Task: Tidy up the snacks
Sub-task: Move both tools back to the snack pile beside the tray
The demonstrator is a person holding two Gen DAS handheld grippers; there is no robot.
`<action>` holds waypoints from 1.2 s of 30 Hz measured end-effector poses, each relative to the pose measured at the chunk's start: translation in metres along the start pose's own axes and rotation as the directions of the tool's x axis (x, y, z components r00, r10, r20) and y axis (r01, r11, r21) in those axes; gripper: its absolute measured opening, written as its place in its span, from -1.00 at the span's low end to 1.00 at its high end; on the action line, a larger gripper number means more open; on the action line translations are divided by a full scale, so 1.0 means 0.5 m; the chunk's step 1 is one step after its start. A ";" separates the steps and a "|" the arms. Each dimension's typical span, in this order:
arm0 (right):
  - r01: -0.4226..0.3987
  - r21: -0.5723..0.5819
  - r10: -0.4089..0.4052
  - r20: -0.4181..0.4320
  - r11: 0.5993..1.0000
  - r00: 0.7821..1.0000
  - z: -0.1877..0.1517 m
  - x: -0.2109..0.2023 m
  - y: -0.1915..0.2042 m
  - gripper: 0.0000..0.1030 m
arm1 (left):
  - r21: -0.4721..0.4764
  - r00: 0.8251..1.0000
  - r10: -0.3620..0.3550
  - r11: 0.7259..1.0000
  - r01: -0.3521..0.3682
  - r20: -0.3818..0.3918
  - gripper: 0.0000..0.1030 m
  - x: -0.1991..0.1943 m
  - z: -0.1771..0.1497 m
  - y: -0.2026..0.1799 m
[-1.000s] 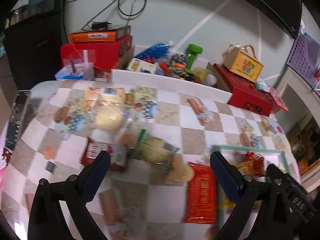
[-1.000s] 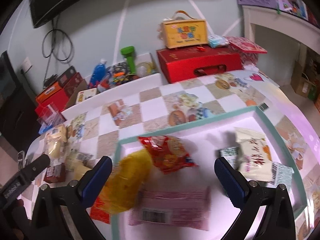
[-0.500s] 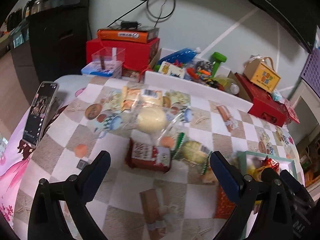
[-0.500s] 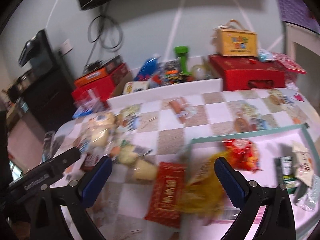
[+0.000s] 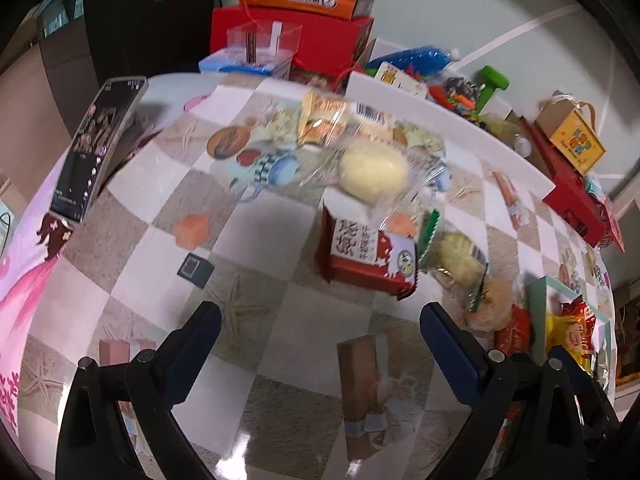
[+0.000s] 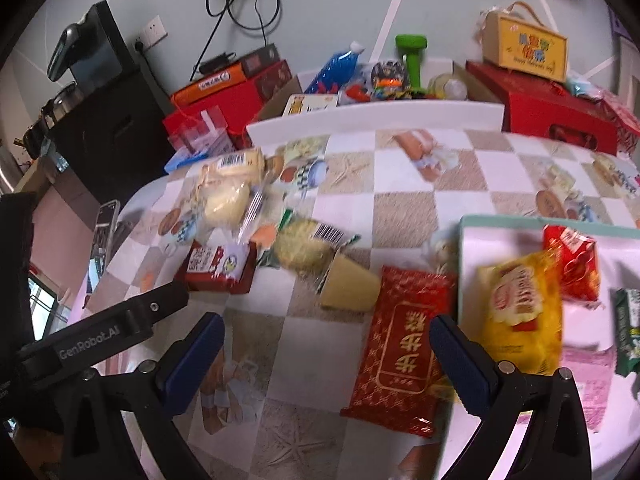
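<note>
Snacks lie loose on the tabletop (image 6: 404, 208) left of the tray (image 6: 520, 222), and both the left gripper (image 5: 320, 334) and right gripper (image 6: 326, 342) hover empty, fingers spread wide, so the next move calls for closing on the red packet (image 6: 400, 354).

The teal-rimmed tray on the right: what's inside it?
In the tray lie a yellow snack bag, a red bag, a green packet and a pink pack, partly covered by the yellow bag. The right tool's finger hides the tray's near corner.
</note>
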State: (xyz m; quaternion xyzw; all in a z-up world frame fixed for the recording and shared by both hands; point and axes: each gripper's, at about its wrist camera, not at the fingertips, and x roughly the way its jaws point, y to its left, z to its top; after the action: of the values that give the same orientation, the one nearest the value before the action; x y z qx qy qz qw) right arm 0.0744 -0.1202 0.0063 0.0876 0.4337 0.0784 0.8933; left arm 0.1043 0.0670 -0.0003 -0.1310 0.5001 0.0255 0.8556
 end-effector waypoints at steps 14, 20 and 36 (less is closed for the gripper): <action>0.010 -0.047 -0.013 -0.049 0.999 0.999 -0.016 0.016 0.012 1.00 | 0.029 1.000 0.007 1.000 -0.006 -0.028 0.93 0.011 -0.003 -0.020; 0.038 -0.030 -0.040 -0.073 0.999 0.997 -0.019 0.025 -0.008 0.98 | 0.035 0.999 0.007 0.999 -0.006 -0.033 0.93 0.013 -0.004 -0.027; 0.079 -0.049 -0.083 -0.095 0.996 0.992 -0.026 0.038 -0.017 0.97 | 0.047 0.999 0.002 0.999 0.000 -0.044 0.93 0.017 -0.007 -0.033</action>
State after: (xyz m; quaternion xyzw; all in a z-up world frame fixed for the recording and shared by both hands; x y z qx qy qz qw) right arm 0.0761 -0.1235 -0.0179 0.0460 0.4777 0.0558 0.8755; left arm 0.1084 0.0495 -0.0062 -0.1113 0.5196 0.0114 0.8471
